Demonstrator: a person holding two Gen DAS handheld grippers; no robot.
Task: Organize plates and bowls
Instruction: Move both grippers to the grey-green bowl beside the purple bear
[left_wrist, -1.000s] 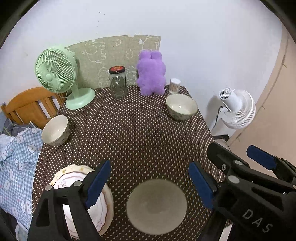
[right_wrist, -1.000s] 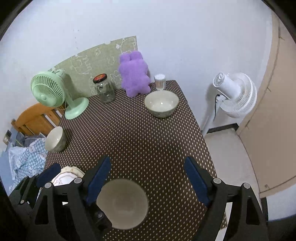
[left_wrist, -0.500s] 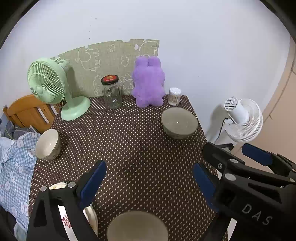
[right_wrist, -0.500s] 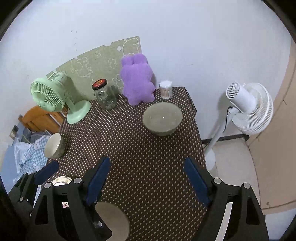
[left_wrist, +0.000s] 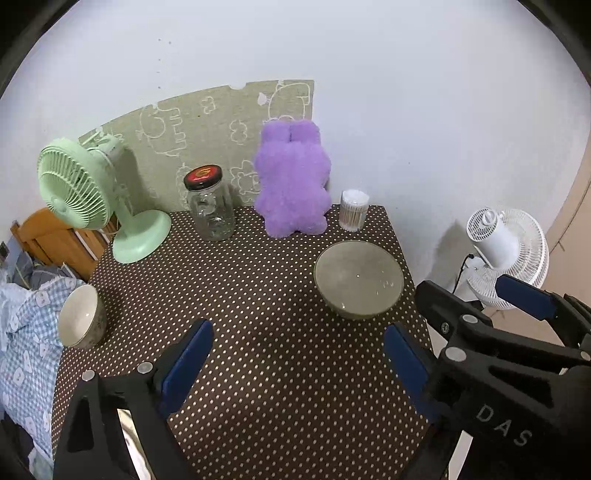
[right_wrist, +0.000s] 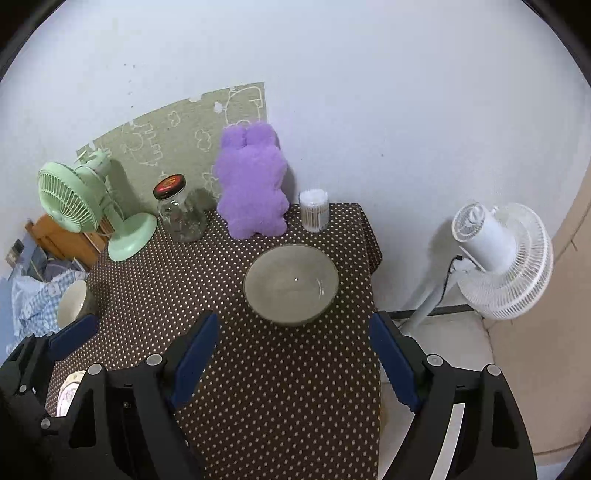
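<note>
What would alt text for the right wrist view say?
An open right hand-held gripper hangs over a polka-dot table, facing a wide grey bowl. Behind stand a purple plush toy, a jar and a green fan.

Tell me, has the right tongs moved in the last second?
Yes. The right tongs advanced toward the large bowl near the purple plush.

Green desk fan (left_wrist: 75, 195) at ten o'clock on the counter (left_wrist: 258, 295), glass jar (left_wrist: 210, 205) and purple plush (left_wrist: 291, 181) toward twelve, cotton swabs (left_wrist: 354, 209) at one
</note>
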